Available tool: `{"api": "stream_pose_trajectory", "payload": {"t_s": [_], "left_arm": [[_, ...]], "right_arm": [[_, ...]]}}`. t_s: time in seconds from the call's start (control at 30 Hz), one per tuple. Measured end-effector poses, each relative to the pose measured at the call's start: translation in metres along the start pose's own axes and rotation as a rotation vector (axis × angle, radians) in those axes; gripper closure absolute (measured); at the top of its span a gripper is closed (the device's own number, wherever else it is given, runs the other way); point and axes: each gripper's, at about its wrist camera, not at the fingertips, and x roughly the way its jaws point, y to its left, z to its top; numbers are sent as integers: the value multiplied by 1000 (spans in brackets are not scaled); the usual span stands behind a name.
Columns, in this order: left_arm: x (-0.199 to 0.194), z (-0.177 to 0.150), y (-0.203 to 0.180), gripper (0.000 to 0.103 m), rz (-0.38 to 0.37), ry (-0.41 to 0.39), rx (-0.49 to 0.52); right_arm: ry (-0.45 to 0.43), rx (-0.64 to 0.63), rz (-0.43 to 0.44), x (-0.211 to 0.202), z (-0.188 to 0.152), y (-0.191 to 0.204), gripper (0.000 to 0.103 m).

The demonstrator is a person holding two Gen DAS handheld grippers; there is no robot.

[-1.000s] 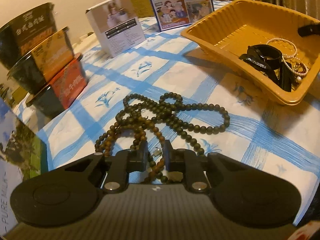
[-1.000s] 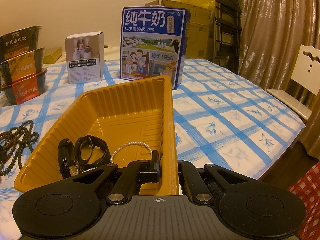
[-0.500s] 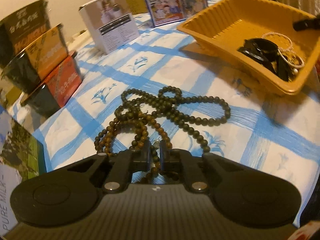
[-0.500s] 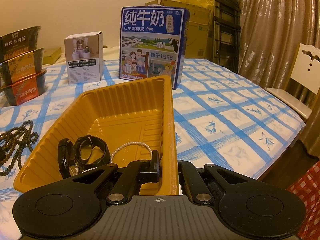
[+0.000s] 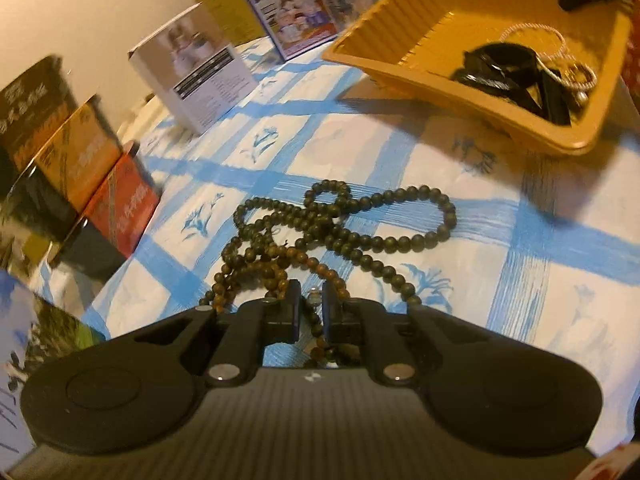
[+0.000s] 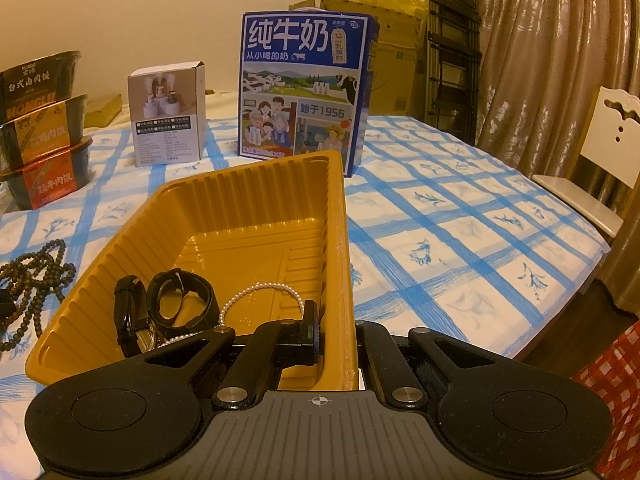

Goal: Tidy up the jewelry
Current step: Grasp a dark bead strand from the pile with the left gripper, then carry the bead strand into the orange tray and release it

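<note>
Lying in a loose tangle on the blue-checked tablecloth (image 5: 460, 152), the string of dark wooden beads (image 5: 340, 228) sat to the left of the yellow tray (image 6: 256, 208), with its nearest brown strands running back between the fingers of the left gripper (image 5: 311, 306). Those jaws had just been closing on the beads and stood nearly together, with only a narrow gap in which a few beads were caught; the rest of the string trailed away across the cloth toward the far side.

Over at the tray, the right gripper (image 6: 336, 340) had its jaws pressed together on the tray's near right wall, one finger inside and one outside, pinching the rim. In the near corner of the tray lay a black watch (image 6: 180, 300) with its strap curled, and just beside it a thin pearl bracelet (image 6: 260, 292) looped against the floor of the tray, touching the watch's side.

Farther back on the table stood a blue milk carton (image 6: 304, 88), just beyond the tray's far end. Left of it stood a small white box (image 6: 168, 116), and at the far left edge rose a stack of three instant-noodle bowls (image 6: 40, 128). Off to the right, past the table edge, a white chair (image 6: 600, 152) stood in front of the brown curtain (image 6: 540, 60).
</note>
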Motion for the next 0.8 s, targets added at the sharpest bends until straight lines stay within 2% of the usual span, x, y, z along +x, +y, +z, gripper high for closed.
{"api": "stream_pose_trajectory", "payload": {"t_s": [0.17, 0.27, 0.47, 0.73, 0.8], "left_arm": [[7, 2, 5, 93, -21, 6, -10], [9, 4, 8, 97, -40, 10, -25], [5, 5, 6, 98, -25, 3, -40], [-25, 22, 10, 98, -7, -95, -92], [-34, 29, 12, 98, -26, -129, -126]], "right_arm": [[1, -1, -1, 0, 0, 0, 100], [1, -1, -1, 0, 0, 0, 100], [1, -2, 0, 0, 0, 0, 100], [0, -4, 0, 0, 1, 2, 100], [0, -7, 0, 0, 2, 3, 100]]}}
